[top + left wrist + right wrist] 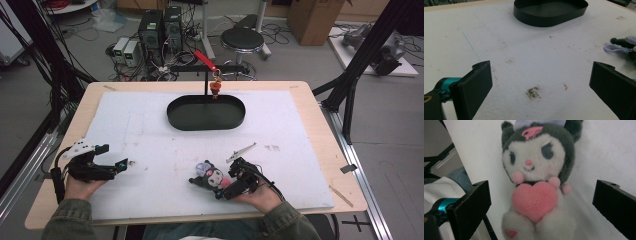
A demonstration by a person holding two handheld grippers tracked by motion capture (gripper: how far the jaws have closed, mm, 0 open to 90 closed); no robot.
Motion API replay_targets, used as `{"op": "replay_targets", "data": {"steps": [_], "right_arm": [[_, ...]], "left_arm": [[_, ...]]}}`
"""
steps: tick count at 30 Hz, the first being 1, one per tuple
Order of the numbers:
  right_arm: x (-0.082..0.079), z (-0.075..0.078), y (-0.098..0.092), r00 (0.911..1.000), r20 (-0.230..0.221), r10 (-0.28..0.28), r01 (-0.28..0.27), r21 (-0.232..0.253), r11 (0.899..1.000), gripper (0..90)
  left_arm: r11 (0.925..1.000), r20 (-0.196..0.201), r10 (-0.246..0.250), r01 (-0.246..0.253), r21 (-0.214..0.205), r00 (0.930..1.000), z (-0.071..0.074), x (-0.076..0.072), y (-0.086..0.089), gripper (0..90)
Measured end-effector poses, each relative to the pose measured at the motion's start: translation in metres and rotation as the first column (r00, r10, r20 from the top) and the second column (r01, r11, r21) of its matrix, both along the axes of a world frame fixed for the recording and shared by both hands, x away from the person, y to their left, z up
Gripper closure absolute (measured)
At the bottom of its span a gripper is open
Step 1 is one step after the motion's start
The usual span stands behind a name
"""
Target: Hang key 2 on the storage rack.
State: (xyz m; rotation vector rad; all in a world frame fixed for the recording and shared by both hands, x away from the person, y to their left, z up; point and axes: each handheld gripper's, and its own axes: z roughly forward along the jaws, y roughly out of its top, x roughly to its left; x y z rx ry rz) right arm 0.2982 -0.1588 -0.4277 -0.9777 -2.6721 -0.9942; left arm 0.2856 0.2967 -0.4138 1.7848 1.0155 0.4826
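Observation:
A plush toy (209, 174) with a dark hood, a white face and a pink heart lies on the white board near the front edge. In the right gripper view the plush toy (537, 167) is close up, its heart between the two jaws with a gap on each side. My right gripper (226, 183) (541, 202) is open around it without touching it. At the front left, well apart from the toy, my left gripper (113, 156) (541, 85) is open over bare board and holds nothing. The edge of the plush toy (624, 44) shows at the right of the left gripper view.
A black oval tray (206, 128) (544, 22) sits at the back middle of the white board (150, 125). Behind it a black stand carries a red strap (205, 59) with a small orange charm (215, 89) hanging over the tray's far rim. Stains mark the board.

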Motion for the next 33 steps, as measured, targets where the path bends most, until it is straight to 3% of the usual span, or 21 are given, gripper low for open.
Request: {"op": "replay_targets", "data": {"steps": [6, 11, 14, 21, 33], "right_arm": [[-0.005, -0.002, 0.0, 0.9998, 0.012, -0.016, 0.016, -0.004, 1.0, 9.6], [-0.008, -0.003, -0.001, 0.9994, 0.034, -0.006, 0.006, 0.004, 1.0, 39.6], [-0.01, -0.002, 0.0, 0.9987, 0.048, -0.015, 0.015, -0.001, 1.0, 47.0], [-0.011, 0.006, -0.001, 0.9992, 0.041, 0.003, -0.004, 0.021, 1.0, 48.9], [-0.004, 0.035, -0.019, 0.9959, 0.067, -0.061, 0.053, 0.113, 0.992, 48.9]], "left_arm": [[1.0, 0.0, -0.001, 0.001, 0.0, 1.0, 0.0, 0.0, 0.0, 4.9], [1.0, 0.0, -0.002, 0.002, -0.001, 1.0, 0.0, 0.0, 0.0, 5.0], [1.0, 0.0, -0.001, 0.001, -0.001, 1.0, 0.0, 0.0, 0.0, 4.9], [1.0, 0.001, -0.002, 0.002, 0.0, 1.0, 0.0, 0.0, 0.0, 5.0], [1.0, 0.001, -0.004, 0.004, 0.003, 1.0, 0.0, 0.001, 0.0, 4.9]]}}
